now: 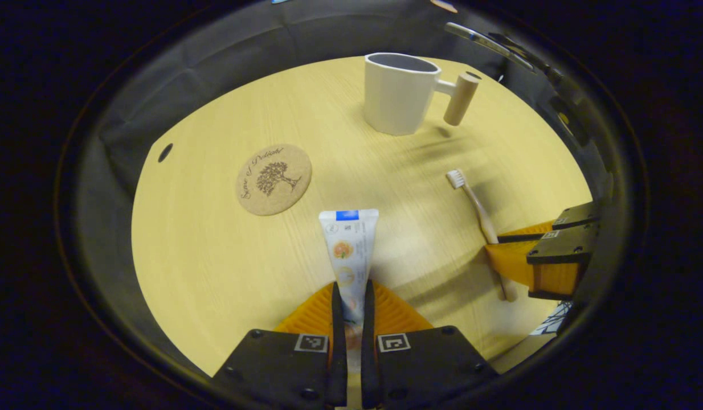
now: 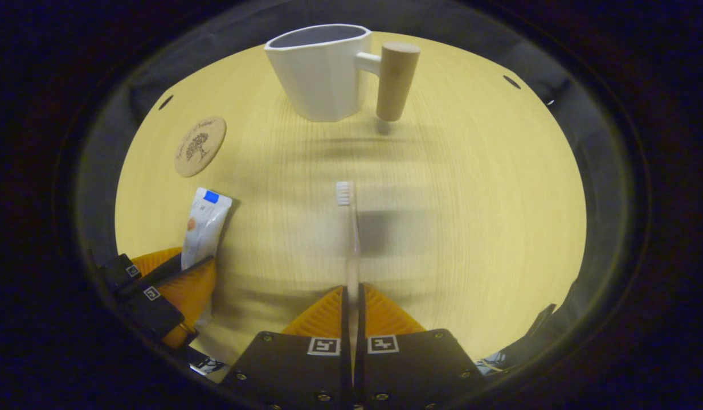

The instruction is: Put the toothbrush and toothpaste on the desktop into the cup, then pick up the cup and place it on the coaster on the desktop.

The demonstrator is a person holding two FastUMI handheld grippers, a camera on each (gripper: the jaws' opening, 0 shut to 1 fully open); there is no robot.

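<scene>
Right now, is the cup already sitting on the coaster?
No, the cup stands on bare desktop, well apart from the coaster, which has nothing on it.

L cam: low, fwd | R cam: same, rightward | shared: desktop (image 1: 215,273), cup (image 1: 398,94)

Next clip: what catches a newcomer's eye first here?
Each pair of tongs grips one item: the left tongs clamp the white toothpaste tube with a blue band, the right tongs the slim pale toothbrush. Beyond them on the light wooden desktop stand the white cup with a wooden peg handle and, left of it, the round cork coaster.
</scene>
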